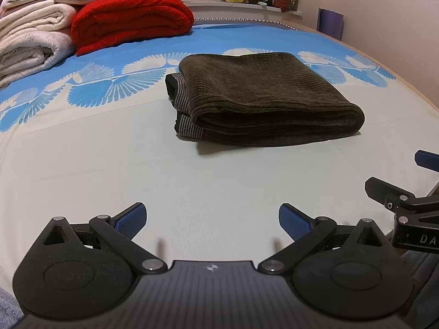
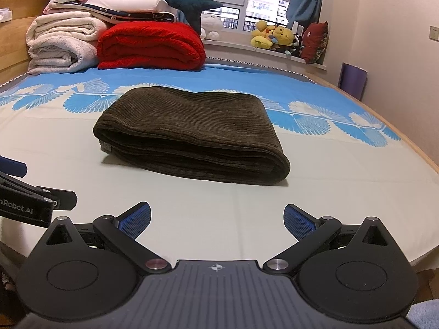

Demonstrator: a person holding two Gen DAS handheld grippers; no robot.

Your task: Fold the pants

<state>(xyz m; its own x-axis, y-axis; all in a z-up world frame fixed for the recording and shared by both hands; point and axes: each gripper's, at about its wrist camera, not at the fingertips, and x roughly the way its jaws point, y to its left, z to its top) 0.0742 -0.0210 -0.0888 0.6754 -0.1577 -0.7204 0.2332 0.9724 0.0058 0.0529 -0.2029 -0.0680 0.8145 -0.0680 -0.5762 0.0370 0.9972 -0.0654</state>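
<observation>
Pants (image 1: 263,101) of thick ribbed brown corduroy lie folded in a soft, heavy-looking stack on the bed sheet (image 1: 109,164) in the left wrist view, striped waistband at left, well ahead of the spread, empty left gripper (image 1: 212,222). From the right wrist, the rounded fold edge looks best to pinch; the right gripper (image 2: 216,222) gapes empty too.

- The left gripper (image 1: 212,220) is level, its blue-padded fingers (image 1: 131,220) spread wide with nothing between them.
- The right gripper (image 2: 216,222) sits just to its right, side by side, fingers (image 2: 299,223) likewise spread and empty.
</observation>
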